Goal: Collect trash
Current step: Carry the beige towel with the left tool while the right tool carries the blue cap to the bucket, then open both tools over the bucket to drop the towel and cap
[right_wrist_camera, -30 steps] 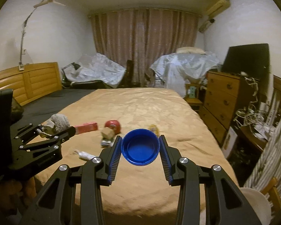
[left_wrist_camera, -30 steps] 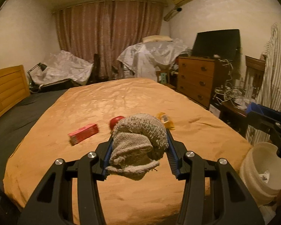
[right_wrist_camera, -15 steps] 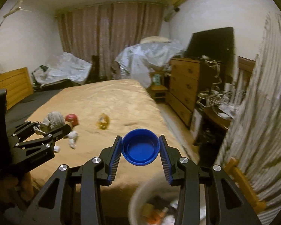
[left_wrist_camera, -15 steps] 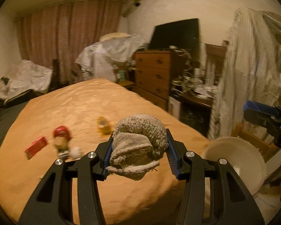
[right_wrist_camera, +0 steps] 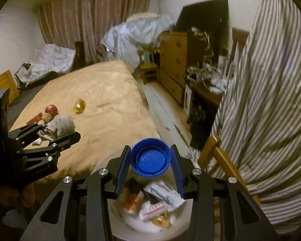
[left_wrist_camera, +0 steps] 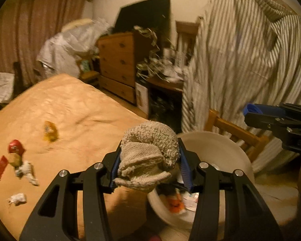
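My left gripper (left_wrist_camera: 149,166) is shut on a crumpled beige knitted cloth (left_wrist_camera: 148,158), held just left of a white bin (left_wrist_camera: 216,148) on the floor beside the bed. My right gripper (right_wrist_camera: 151,165) is shut on a blue plastic lid (right_wrist_camera: 151,156) and hangs over the bin (right_wrist_camera: 130,221), which holds wrappers and paper. The left gripper (right_wrist_camera: 58,131) with the cloth (right_wrist_camera: 60,126) shows at the left of the right wrist view. The right gripper (left_wrist_camera: 250,111) with the lid's blue edge (left_wrist_camera: 249,108) shows at the right of the left wrist view.
On the orange bedspread (left_wrist_camera: 70,116) lie a red round thing (left_wrist_camera: 15,146), a red packet (left_wrist_camera: 0,168), a yellow wrapper (left_wrist_camera: 49,133) and white paper scraps (left_wrist_camera: 17,198). A wooden chair (left_wrist_camera: 234,130) draped in striped cloth (left_wrist_camera: 240,60) stands behind the bin. A dresser (left_wrist_camera: 118,64) lines the wall.
Both grippers have swung right, away from over the bed toward the bin at its side. The bin has come under the right gripper. The cloth and the lid stay gripped.
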### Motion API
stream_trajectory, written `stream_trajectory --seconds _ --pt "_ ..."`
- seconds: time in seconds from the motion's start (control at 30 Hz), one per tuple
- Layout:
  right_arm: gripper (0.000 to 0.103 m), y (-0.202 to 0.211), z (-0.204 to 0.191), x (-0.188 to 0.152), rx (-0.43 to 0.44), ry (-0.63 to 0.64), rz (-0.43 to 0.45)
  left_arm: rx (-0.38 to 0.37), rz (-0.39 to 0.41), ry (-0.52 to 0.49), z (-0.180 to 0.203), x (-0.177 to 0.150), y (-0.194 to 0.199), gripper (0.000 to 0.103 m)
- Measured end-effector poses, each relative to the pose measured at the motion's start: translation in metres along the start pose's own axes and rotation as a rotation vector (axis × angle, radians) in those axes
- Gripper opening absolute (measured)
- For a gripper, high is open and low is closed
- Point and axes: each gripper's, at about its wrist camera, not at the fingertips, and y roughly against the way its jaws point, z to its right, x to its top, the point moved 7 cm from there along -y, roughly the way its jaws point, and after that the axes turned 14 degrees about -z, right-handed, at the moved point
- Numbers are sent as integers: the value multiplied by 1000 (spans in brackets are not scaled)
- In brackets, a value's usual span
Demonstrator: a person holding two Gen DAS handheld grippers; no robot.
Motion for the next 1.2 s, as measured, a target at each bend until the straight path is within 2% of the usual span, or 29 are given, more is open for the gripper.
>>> stream_trajectory --seconds 0.2,0.37,0.5,1.2 --pt "41 -34 32 -10 38 -45 -129 -90 -101 -43 25 -5 -32 47" --pt "41 -54 30 -19 84 -67 -186 -140 -181 -64 38 -14 -53 47" --pt "41 -67 25 -25 97 -67 -217 -145 -220 -65 43 -18 -66 47" --pt "41 -71 15 -33 103 -60 -224 -140 -230 -63 43 -15 -71 47"
